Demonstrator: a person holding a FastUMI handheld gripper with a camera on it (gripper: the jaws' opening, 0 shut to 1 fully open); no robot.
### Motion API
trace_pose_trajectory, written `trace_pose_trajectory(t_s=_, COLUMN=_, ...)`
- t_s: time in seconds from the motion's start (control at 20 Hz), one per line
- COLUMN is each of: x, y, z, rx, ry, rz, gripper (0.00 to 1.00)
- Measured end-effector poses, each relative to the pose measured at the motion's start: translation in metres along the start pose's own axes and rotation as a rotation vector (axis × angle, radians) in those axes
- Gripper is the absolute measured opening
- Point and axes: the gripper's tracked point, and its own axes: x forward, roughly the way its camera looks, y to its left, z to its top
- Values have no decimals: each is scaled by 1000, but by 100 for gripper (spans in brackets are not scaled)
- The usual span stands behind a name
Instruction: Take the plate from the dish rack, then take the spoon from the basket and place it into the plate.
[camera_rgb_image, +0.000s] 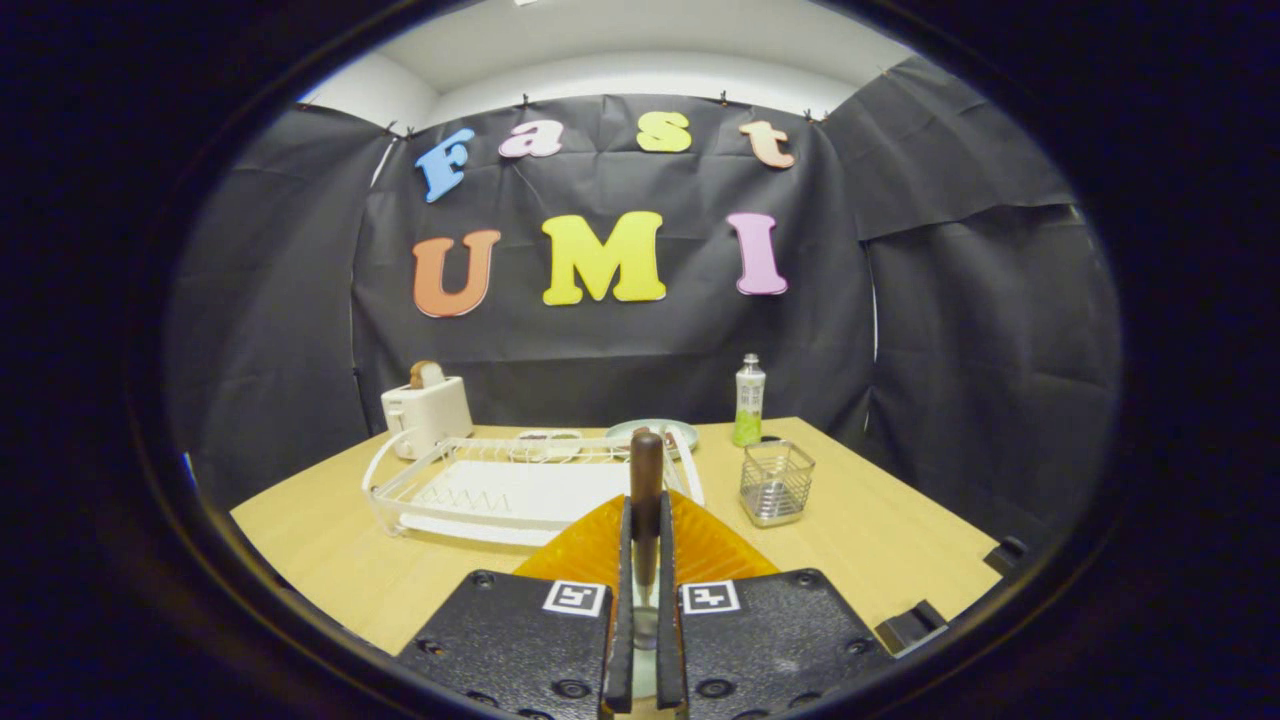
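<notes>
Gripper view: claw (645, 560) clamping spoon (646, 490)

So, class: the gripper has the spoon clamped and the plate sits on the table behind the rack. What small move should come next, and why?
Probably carry the spoon forward, over the dish rack, toward the plate. The gripper is shut on the spoon's handle, the basket stands empty beside it, and the plate lies beyond the fingers.

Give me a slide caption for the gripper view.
Gripper shut on spoon, held upright above the table, dish rack and plate beyond.
</notes>
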Motion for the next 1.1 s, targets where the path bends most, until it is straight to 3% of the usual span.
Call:
trace_pose_trajectory(t_s=0.3, x=-17, y=30, z=-19, rx=-19, ry=-45, rz=1, gripper=14)
trace_pose_trajectory(t_s=0.6, x=-14, y=18, z=-42, rx=-28, ry=-64, rz=-46, gripper=17)
trace_pose_trajectory(t_s=0.7, x=-16, y=10, z=-40, rx=-69, ry=-85, rz=-83, gripper=21)
trace_pose_trajectory(t_s=1.1, x=-28, y=8, z=-35, rx=-75, ry=-118, rz=-71, gripper=40)
